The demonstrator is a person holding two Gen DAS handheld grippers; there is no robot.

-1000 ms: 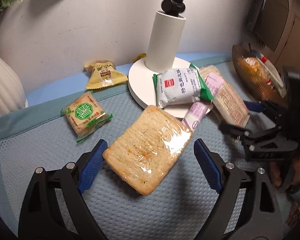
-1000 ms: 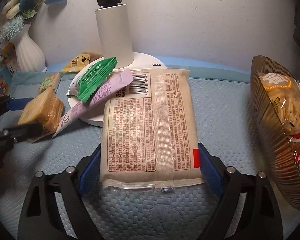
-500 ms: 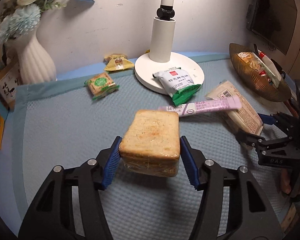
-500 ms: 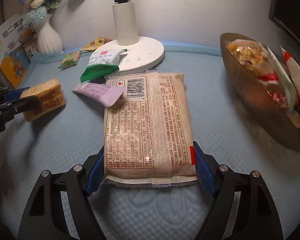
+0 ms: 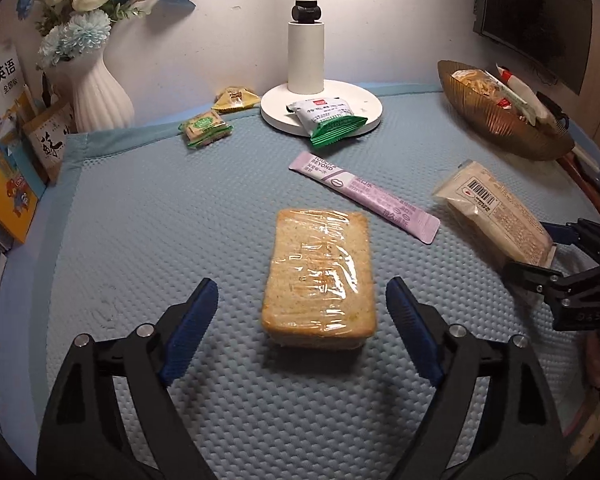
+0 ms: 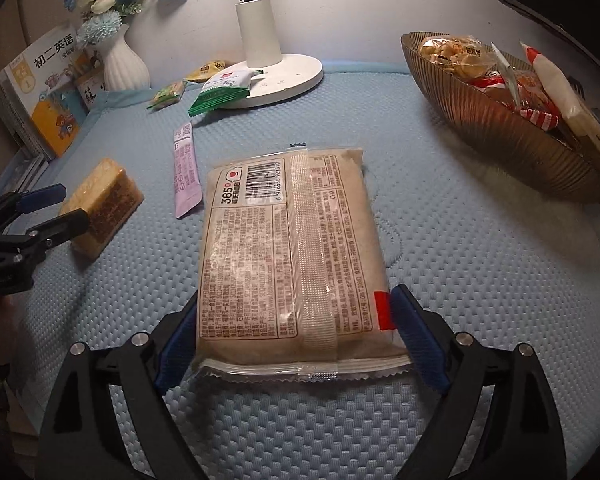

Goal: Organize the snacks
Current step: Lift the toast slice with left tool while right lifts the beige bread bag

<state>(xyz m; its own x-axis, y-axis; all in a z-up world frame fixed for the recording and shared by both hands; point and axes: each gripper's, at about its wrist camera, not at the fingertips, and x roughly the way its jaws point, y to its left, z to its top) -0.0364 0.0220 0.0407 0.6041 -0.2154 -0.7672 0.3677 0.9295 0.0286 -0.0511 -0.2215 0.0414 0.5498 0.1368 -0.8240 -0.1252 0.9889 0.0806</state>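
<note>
Blue dimpled matting [image 5: 140, 220] covers the whole surface, with a white lamp base [image 5: 320, 108] at upper centre and a ribbed brown bowl [image 6: 500, 136] already holding snacks at upper right. Centre frame in the right view lies a flat tan packet [image 6: 292, 256]; the right claw [image 6: 296, 344] pinches its near end at both side edges. It looks light and slightly soft, its film likely slippery. Lower centre in the left view sits wrapped toast [image 5: 320, 276], squashy and crushable, between the widely spread left claw [image 5: 300, 332], untouched. Take it gently across its long sides.
</note>
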